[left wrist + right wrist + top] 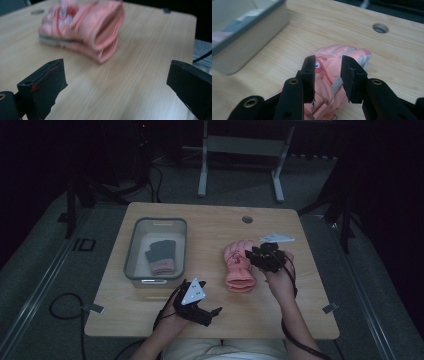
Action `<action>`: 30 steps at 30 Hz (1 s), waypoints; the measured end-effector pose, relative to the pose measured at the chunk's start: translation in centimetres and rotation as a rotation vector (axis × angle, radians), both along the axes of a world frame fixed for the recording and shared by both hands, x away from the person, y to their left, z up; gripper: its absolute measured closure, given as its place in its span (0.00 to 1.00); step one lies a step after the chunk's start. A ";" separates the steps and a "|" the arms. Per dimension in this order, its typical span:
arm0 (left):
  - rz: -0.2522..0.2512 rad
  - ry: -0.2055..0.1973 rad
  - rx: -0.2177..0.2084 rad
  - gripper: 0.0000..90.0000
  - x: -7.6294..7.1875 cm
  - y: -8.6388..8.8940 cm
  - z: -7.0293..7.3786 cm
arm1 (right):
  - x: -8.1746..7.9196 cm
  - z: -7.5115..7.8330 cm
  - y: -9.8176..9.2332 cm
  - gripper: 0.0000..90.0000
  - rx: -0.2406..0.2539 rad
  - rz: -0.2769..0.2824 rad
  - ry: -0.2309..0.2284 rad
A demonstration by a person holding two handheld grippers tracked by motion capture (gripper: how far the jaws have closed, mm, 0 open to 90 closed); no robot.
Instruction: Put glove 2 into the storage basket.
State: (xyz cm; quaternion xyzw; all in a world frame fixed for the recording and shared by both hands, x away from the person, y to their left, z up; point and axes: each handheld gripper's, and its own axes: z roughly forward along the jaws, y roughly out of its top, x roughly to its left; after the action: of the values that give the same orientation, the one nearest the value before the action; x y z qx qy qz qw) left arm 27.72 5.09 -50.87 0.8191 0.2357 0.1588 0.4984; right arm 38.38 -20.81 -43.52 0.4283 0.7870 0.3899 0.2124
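Looking down from the high view, I see one glove (162,255) already in the bin (131,251) at centre left — the pink glove (239,265) remains mid-table. Left gripper (117,80) view: jaws wide apart, empty. Right gripper (327,75) view: jaws parted above it, not clamped.

We note two black claws: left claw (200,312) with a grey three-cornered plate (193,291), red marks on one pad (47,82); right claw (328,77) with brass-ringed screw holes; black trailing cables.
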 end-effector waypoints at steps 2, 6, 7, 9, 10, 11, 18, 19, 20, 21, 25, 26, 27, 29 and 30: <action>0.008 0.012 0.004 0.02 0.6 -0.7 1.0 | 0.1 -0.1 -0.6 0.72 0.000 0.004 0.001; 0.012 0.029 -0.011 0.02 2.2 -1.8 3.3 | 0.3 -0.6 -1.5 0.73 -0.002 0.019 0.001; 0.012 0.028 -0.007 0.02 2.6 -1.9 3.6 | 0.4 -0.7 -1.8 0.73 -0.003 0.021 -0.001; 0.020 0.039 -0.003 0.03 3.9 -2.3 4.1 | 0.7 -0.8 -2.2 0.74 0.002 0.030 -0.004; 0.016 0.052 -0.006 0.03 4.6 -2.4 4.3 | 0.8 -0.9 -2.4 0.75 0.002 0.029 -0.007; 0.027 0.063 -0.017 0.04 5.3 -2.6 4.4 | 0.9 -1.0 -2.6 0.75 -0.002 0.028 -0.011; 0.115 0.095 -0.015 0.08 9.7 -4.0 4.7 | 1.8 -0.5 -2.9 0.79 0.013 0.036 -0.020; 0.125 0.086 -0.017 0.10 10.3 -4.3 4.6 | 1.9 -0.5 -2.7 0.80 0.017 0.031 -0.021; 0.136 0.089 -0.016 0.12 10.7 -4.5 4.5 | 2.1 -0.6 -2.5 0.81 0.017 0.029 -0.022; 0.142 0.103 -0.019 0.13 11.1 -4.7 4.4 | 2.2 -0.7 -2.2 0.82 0.018 0.023 -0.019; 0.164 0.127 0.022 0.30 12.6 -5.4 3.8 | 2.6 -1.3 -1.2 0.82 0.016 0.023 -0.004; 0.173 0.149 0.021 0.40 13.1 -5.4 3.5 | 2.6 -1.4 -1.0 0.82 0.019 0.032 -0.003; 0.188 0.183 0.019 0.41 13.6 -5.4 3.2 | 2.7 -1.6 -0.8 0.82 0.020 0.034 0.002; 0.219 0.230 0.032 0.41 14.3 -5.2 2.5 | 2.8 -1.9 -0.5 0.78 0.015 0.034 0.010; 0.227 0.270 0.024 0.40 14.6 -5.1 2.1 | 3.0 -2.1 -0.3 0.76 0.008 0.035 0.016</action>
State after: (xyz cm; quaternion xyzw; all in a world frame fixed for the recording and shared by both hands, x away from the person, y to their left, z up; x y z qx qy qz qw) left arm 42.36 0.02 -48.78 0.8069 0.3896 0.1052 0.4313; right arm 41.41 -21.15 -45.59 0.4185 0.7944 0.3932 0.1978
